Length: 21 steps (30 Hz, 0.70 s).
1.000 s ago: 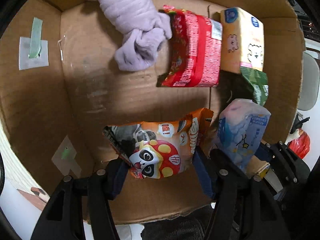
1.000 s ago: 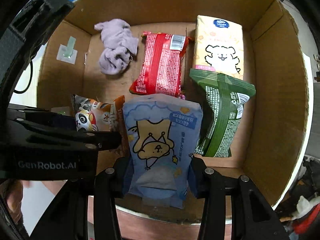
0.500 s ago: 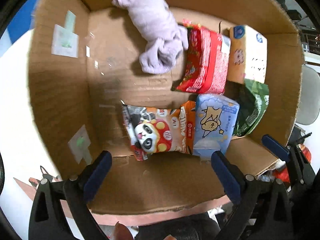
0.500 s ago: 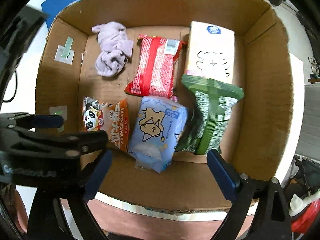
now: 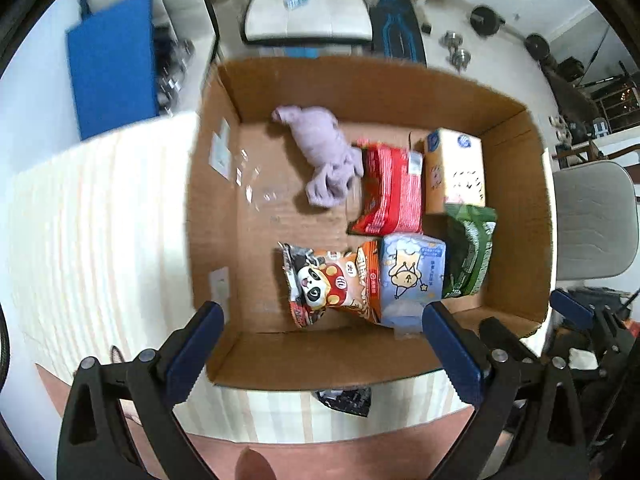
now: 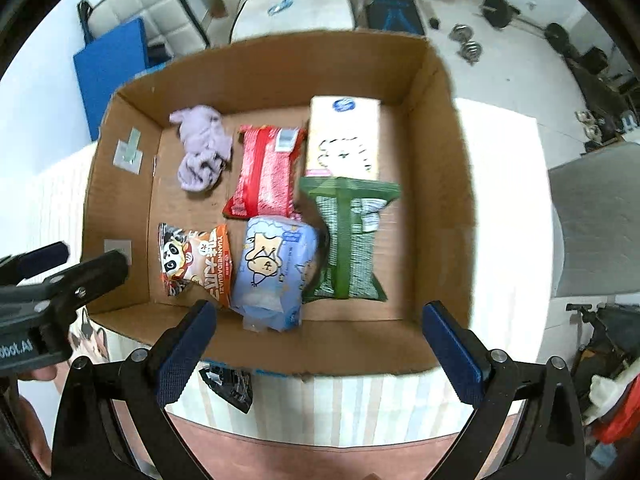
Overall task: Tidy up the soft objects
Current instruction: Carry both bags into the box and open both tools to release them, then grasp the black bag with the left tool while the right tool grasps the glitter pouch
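Observation:
An open cardboard box [image 5: 516, 168] [image 6: 436, 184] holds a lilac cloth [image 5: 324, 160] [image 6: 202, 148], a red pack [image 5: 392, 196] [image 6: 266, 172], a yellow tissue pack [image 5: 454, 170] [image 6: 344, 136], a green pack [image 5: 468, 256] [image 6: 350, 240], an orange panda snack bag [image 5: 332, 284] [image 6: 196, 260] and a blue tissue pack [image 5: 412, 280] [image 6: 272, 272]. My left gripper [image 5: 320, 354] is open and empty above the box's near wall. My right gripper [image 6: 316, 354] is open and empty, also above the near wall.
The box stands on a pale striped table [image 5: 100, 220] [image 6: 508, 208]. A dark packet [image 5: 346, 396] [image 6: 228, 386] lies on the table by the box's near wall. A grey chair [image 5: 592, 220] is at the right, a blue mat [image 5: 112, 76] at the far left.
Both grippers let go of their packs, the panda bag and the blue tissue pack, opened wide and pulled up and back out of the box. Both packs now lie side by side inside.

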Motion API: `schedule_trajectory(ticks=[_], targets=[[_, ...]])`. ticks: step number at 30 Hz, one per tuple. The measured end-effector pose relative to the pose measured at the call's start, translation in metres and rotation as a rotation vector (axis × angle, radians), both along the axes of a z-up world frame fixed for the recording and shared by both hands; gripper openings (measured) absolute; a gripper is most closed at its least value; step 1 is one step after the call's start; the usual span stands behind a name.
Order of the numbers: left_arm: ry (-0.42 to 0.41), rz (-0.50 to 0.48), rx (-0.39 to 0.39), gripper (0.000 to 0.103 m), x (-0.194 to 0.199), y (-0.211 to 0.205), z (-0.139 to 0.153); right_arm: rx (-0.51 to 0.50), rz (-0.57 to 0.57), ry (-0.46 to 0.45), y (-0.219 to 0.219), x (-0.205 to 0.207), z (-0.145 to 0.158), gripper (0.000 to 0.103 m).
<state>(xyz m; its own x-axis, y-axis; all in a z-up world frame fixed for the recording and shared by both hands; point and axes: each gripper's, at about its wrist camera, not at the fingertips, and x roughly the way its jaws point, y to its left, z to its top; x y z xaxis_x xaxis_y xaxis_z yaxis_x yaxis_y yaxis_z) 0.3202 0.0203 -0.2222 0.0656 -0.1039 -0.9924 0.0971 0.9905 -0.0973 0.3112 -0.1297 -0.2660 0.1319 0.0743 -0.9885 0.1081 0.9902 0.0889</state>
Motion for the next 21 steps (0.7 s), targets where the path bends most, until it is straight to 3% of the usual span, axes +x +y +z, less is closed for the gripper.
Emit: schedule_trajectory(ticks=[5,16,21], targets=[[-0.143,-0.017,0.045,0.102,-0.024,-0.006,0.032,-0.014,-0.01,-0.081,-0.006,-0.025,0.024,0.103],[-0.295,0.057,0.043,0.102,-0.068,-0.008,0.069,-0.03,0.019,-0.218,-0.006,-0.075,0.07,0.103],[-0.373,0.075,0.094,0.102,-0.083,-0.012,0.086,0.013,0.019,-0.254,-0.016,-0.094,0.085,0.103]])
